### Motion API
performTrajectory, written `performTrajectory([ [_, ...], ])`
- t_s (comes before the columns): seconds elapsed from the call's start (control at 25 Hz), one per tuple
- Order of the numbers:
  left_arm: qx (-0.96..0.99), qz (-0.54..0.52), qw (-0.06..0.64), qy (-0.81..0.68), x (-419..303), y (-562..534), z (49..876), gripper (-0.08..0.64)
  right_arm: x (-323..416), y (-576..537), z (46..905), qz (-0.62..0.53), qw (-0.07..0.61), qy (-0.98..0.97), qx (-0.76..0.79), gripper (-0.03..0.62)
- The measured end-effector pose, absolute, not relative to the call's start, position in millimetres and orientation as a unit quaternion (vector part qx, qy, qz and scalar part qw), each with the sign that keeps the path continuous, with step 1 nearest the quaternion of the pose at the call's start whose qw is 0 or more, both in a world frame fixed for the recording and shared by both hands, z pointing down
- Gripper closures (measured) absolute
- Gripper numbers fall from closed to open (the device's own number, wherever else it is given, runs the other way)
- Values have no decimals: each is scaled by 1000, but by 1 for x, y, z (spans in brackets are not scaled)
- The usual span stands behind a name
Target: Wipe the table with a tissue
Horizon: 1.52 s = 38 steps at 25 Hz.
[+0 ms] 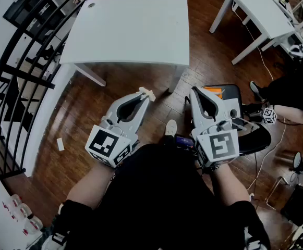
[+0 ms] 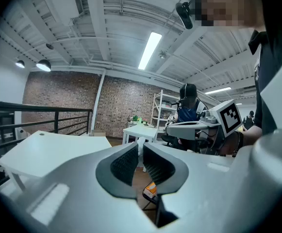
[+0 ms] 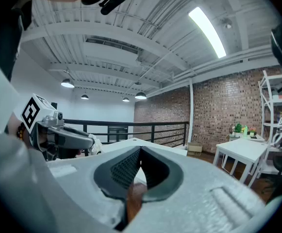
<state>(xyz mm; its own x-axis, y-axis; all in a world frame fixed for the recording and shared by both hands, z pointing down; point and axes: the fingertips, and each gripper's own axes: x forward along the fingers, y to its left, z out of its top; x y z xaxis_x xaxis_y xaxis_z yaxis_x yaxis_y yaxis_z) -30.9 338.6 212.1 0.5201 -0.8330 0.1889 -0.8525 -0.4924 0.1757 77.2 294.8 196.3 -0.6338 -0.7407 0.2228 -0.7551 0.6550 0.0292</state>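
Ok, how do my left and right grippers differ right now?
The left gripper has its jaws shut on a white tissue; the right gripper has its jaws shut on nothing. In the head view the left gripper slants toward the right, while the right gripper points almost straight ahead. Shared: both are held low in front of the person, short of the white table, neither touching it.
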Motion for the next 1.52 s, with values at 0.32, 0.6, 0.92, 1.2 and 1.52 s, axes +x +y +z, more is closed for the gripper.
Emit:
performTrajectory([
  [0.32,852,55,130,-505,0,250,211,517,97,212,202,40,93,-921,376,600],
  [0.6,848,69,126,-511,24,198,219,517,121,163,209,48,87,-926,365,600],
  [0.92,856,79,113,-498,36,165,219,517,140,146,207,57,82,-918,385,600],
  [1.2,867,85,110,-478,35,120,235,517,149,112,221,62,100,-899,421,600],
  [1.52,882,102,128,-442,26,53,260,517,135,62,242,74,115,-886,444,600],
])
